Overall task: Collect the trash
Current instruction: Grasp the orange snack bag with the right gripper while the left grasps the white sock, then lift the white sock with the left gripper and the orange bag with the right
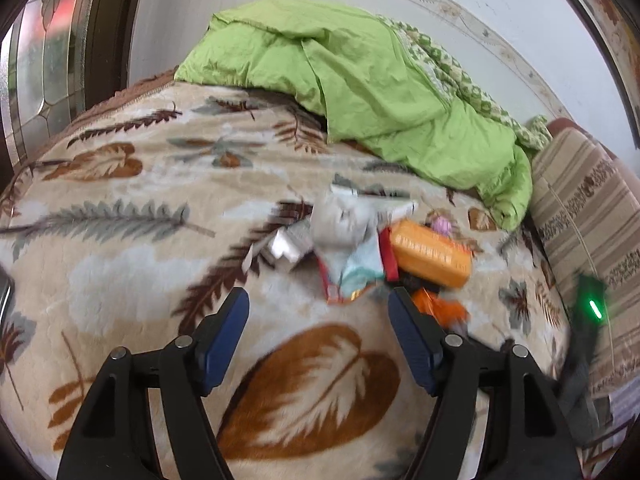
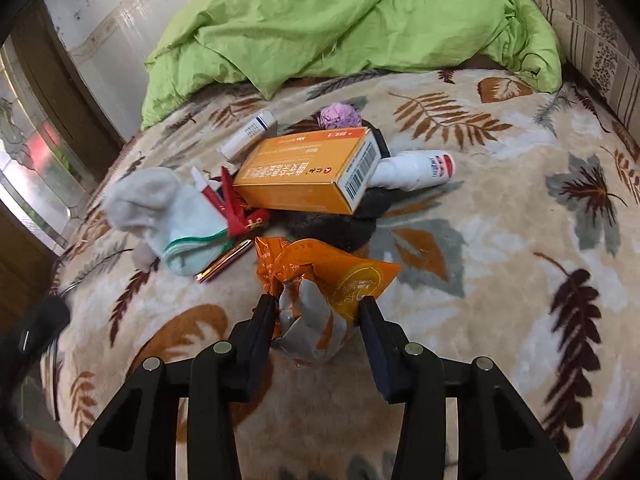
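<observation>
A pile of litter lies on the leaf-patterned blanket. In it are an orange carton, a white bottle, a purple paper ball, a small white box, a red packet and a pale sock. My right gripper is shut on a crumpled orange snack wrapper at the pile's near edge. My left gripper stands open just short of the pile, with only blanket between its pads. Its view shows the sock, the carton and the wrapper.
A green duvet is bunched at the far side of the bed. A striped pillow lies to the right. A dark cloth sits under the carton. A glazed door stands at the left.
</observation>
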A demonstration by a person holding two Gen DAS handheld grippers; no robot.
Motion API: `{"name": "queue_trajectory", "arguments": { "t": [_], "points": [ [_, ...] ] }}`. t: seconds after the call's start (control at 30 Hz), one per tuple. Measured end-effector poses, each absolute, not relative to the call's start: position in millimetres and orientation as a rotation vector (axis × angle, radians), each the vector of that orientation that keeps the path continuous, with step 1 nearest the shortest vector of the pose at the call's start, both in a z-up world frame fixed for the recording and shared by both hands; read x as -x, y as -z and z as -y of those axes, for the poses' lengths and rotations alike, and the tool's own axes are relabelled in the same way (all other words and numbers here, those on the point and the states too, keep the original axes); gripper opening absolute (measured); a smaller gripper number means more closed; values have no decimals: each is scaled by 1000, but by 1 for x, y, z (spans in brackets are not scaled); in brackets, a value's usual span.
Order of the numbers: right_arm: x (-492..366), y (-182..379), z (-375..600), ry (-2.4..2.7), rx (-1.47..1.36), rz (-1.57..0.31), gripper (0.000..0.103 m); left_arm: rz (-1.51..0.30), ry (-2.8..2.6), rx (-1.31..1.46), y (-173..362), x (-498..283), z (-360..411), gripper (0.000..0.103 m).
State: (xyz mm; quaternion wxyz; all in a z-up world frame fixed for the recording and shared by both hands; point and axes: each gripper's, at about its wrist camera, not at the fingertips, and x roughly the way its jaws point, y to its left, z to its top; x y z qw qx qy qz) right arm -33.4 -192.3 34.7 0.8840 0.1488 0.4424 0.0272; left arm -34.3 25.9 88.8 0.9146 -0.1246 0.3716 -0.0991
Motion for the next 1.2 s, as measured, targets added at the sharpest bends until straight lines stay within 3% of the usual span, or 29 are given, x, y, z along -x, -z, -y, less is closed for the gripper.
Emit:
{"name": "queue_trajectory", "arguments": {
  "t": [0.33, 0.37, 0.4, 0.43, 0.6, 1.2],
  "points": [
    [72, -53, 203, -74, -328, -843, 46, -814, 142, 193, -64, -48, 17, 77],
    [72, -53, 204, -72, -326, -838, 46, -817, 139, 182, -60, -51, 18, 69],
    [72, -54, 205, -69, -322, -834, 46, -825, 151, 178, -56, -52, 19, 50],
    [73, -54, 206, -66, -320, -831, 46, -836, 164, 178, -53, -53, 19, 42],
    [70, -54, 206, -67, -330, -829, 46, -792, 177, 143, -55, -41, 15, 28],
    [125, -68, 200, -57, -246, -741, 46, -715, 305, 55, -83, 103, 9, 28]
  ]
}}
